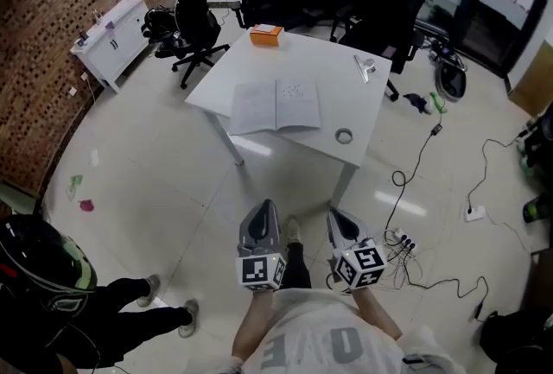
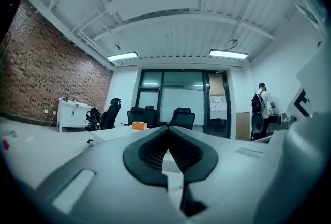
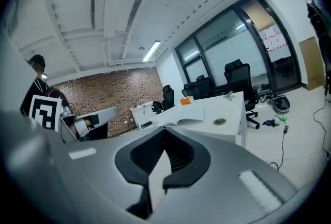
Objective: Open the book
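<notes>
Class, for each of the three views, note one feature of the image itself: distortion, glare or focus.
Head view: bright streaks of glare on the glossy floor; left gripper view: fisheye bend with dark corners, and the ceiling lights burn out white; right gripper view: same fisheye, scene tilted, the table and book small but fairly sharp.

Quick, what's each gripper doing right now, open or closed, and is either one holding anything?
Left gripper: closed, holding nothing.
Right gripper: closed, holding nothing.
</notes>
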Demonstrator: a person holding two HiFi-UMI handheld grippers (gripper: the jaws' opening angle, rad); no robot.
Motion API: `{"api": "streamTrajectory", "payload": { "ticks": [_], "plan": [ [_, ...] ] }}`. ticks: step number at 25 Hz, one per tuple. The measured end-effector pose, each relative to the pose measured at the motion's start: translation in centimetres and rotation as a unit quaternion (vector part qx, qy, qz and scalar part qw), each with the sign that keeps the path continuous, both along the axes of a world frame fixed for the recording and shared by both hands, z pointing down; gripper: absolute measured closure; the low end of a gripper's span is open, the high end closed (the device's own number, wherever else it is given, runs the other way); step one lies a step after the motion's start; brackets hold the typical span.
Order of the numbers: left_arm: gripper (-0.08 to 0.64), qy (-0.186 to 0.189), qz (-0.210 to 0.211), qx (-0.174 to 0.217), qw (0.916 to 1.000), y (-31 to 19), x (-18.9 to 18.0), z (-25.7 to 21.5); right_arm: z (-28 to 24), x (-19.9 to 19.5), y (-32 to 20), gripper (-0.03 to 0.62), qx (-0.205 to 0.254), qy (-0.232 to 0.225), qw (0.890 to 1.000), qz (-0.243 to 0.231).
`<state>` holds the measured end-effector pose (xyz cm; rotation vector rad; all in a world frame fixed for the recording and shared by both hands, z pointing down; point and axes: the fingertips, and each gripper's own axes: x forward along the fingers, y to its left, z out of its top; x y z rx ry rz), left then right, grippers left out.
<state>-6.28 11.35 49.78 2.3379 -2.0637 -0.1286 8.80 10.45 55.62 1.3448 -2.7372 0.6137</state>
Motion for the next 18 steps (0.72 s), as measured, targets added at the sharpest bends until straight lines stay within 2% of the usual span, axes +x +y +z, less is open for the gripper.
{"api": "streamTrajectory", "payload": {
  "ticks": [7,10,18],
  "plan": [
    [0.543,-0.007,-0.004,-0.005,1.0,7.5,2.7,-1.1,-2.5,2.2,8.0,0.589,0.007,-0.015,1.0,-0.013],
    [0.543,-0.007,-0.005,0.003,1.0,9.2,2.9,-2.1,-3.4,2.1,9.6,0.589,0.016,-0.011,1.0,-0.023],
    [0.543,0.0,-0.008,0.023,0.9997,11.7,3.2,-2.9,-3.4,2.7,11.4,0.591,0.029,0.034,0.999,-0.019]
  ]
}}
